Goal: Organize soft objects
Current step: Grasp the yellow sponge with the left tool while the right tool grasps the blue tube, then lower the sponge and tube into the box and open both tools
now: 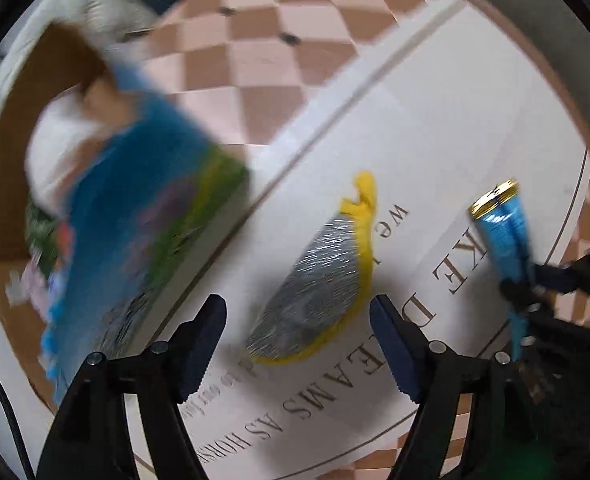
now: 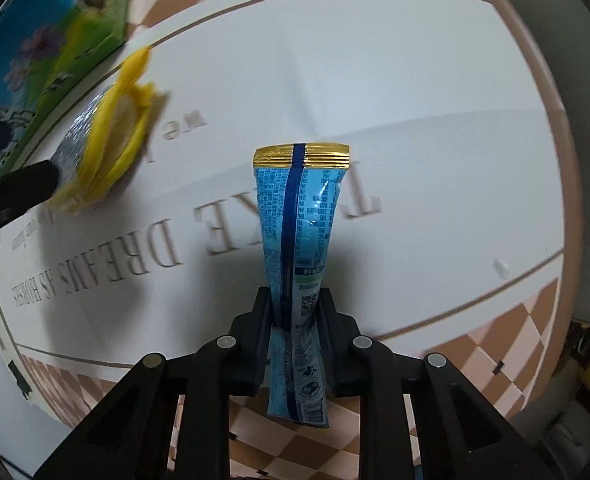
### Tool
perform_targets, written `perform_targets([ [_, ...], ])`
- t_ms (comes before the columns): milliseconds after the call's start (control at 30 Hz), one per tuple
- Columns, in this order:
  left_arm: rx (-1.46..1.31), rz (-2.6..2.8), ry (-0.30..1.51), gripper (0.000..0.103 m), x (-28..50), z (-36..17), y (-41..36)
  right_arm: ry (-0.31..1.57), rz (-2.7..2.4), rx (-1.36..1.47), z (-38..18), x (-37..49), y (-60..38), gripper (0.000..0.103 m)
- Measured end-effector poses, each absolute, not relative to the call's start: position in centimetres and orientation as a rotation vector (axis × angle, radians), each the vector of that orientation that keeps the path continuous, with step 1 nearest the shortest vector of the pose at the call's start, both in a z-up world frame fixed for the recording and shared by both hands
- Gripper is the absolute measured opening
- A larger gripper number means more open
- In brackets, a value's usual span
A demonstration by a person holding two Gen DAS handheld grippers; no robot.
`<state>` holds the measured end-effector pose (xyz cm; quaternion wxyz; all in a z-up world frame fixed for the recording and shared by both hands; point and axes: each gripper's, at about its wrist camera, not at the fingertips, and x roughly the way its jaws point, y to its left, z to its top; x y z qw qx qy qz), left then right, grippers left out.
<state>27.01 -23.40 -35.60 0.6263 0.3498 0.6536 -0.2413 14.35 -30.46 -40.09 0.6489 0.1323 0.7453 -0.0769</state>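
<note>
A silver scouring pad with a yellow sponge backing (image 1: 315, 284) lies on the white lettered cloth (image 1: 435, 128). My left gripper (image 1: 297, 348) is open just above and around it, one finger on each side, not touching. The pad also shows in the right wrist view (image 2: 107, 128). My right gripper (image 2: 295, 312) is shut on a blue snack pouch with a gold sealed end (image 2: 299, 216), held upright above the cloth. In the left wrist view the pouch (image 1: 503, 224) shows at the right.
An open cardboard box with blue and green printed sides (image 1: 135, 216) stands left of the pad and holds a white item (image 1: 59, 148). The round table has a brown checkered cloth (image 1: 263, 40) under the white one. The table rim (image 2: 551, 92) curves at right.
</note>
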Motion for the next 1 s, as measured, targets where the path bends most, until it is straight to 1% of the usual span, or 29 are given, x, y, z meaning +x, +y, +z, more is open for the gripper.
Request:
perform_targets([
  [100,0.861,-0.584,1.568,0.073,26.3,-38.1,-24.7,1.711,-0.179,0.376,-40.7,13.8,-31.3,0.024],
  [133,0.873,-0.585,1.593,0.073,26.2,-38.8,-24.7,1.723,-0.18,0.419,-41.0,13.7,-31.7,0.028],
  [200,0.848,-0.574,1.618,0.071,26.1,-39.5,-24.3,1.728,-0.17,0.47,-41.1,13.6,-32.1,0.031],
  [300,0.691,-0.554,1.67,0.052,25.9,-39.8,-23.4,1.736,-0.158,0.49,-41.2,13.7,-31.9,0.031],
  [367,0.59,-0.498,1.694,0.051,25.4,-39.8,-21.9,1.741,-0.146,0.455,-41.3,13.9,-31.3,0.031],
  [467,0.495,-0.423,1.665,0.049,25.2,-39.3,-19.6,1.747,-0.135,0.394,-41.2,14.7,-30.2,0.03],
  [500,0.448,-0.4,1.649,0.049,24.8,-38.7,-18.9,1.738,-0.128,0.386,-41.1,14.9,-29.9,0.029],
  [567,0.341,-0.365,1.617,0.049,23.9,-36.9,-16.8,1.729,-0.112,0.386,-40.9,14.9,-29.5,0.021],
  [633,0.24,-0.334,1.583,0.049,23.3,-34.8,-14.4,1.716,-0.072,0.393,-40.1,15.3,-28.6,0.016],
  [700,0.122,-0.311,1.534,0.049,23.5,-31.7,-12.2,1.698,-0.032,0.386,-38.6,15.9,-27.8,0.016],
  [833,-0.083,-0.299,1.43,0.049,25.4,-25.0,-6.5,1.607,0.066,0.342,-32.7,18.0,-25.3,0.016],
  [867,-0.132,-0.305,1.417,0.049,23.7,-23.5,-5.7,1.582,0.088,0.34,-31.2,19.1,-24.5,0.016],
  [967,-0.249,-0.321,1.413,0.049,28.4,-20.1,-3.3,1.496,0.148,0.345,-26.2,21.8,-23.1,0.016],
  [1000,-0.265,-0.323,1.416,0.049,30.4,-20.1,-3.3,1.47,0.158,0.335,-24.5,23.0,-23.0,0.016],
])
